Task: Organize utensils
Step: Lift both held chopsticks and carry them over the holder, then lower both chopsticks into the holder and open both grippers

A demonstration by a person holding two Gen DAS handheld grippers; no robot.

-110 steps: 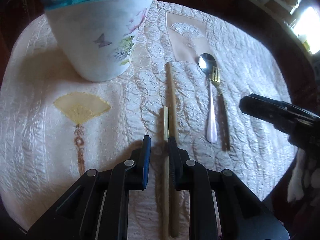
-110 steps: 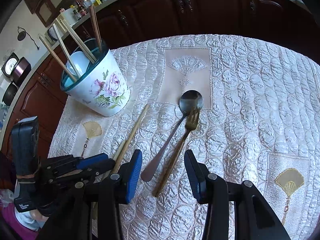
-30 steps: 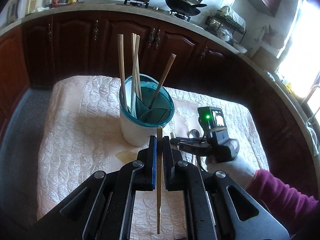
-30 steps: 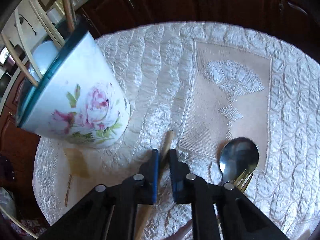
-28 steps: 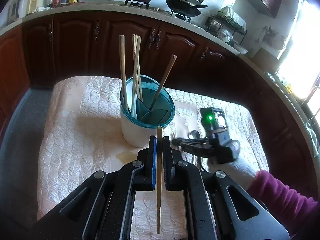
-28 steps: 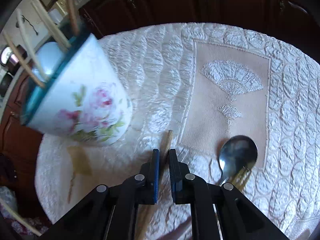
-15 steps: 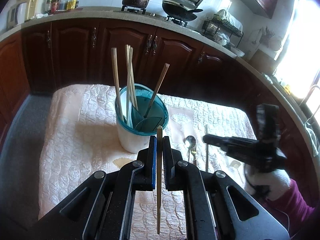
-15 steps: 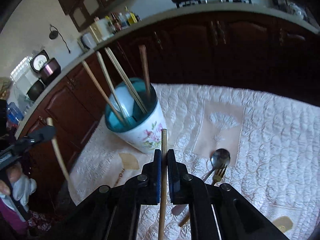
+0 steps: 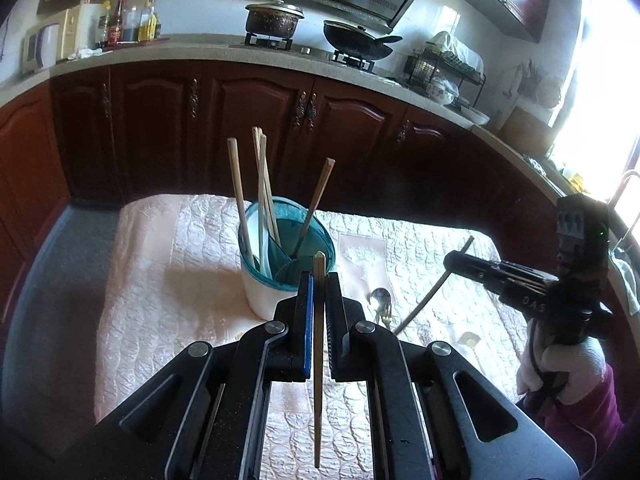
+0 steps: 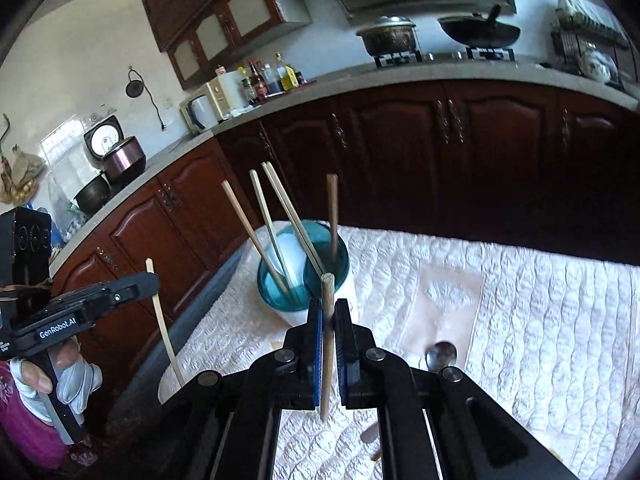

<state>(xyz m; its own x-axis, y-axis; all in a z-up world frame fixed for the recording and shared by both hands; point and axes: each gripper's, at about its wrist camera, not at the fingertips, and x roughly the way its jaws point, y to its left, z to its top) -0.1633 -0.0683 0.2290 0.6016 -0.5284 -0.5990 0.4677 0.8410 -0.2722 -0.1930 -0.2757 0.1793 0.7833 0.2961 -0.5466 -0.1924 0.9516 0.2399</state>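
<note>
A white floral utensil pot with a teal rim stands on the quilted table and holds several wooden chopsticks. My left gripper is shut on a pale chopstick, held upright above the table, nearer than the pot. My right gripper is shut on a wooden chopstick, also upright and raised; it shows at the right of the left wrist view. A spoon and a gold fork lie on the cloth right of the pot.
The quilted cream tablecloth covers the table. Dark wooden cabinets and a counter with a stove, pots and bottles stand behind it. The grey floor lies at the left.
Both grippers have risen higher, each carrying its chopstick. The right gripper lifted its chopstick off the cloth and swung away from the pot to the right.
</note>
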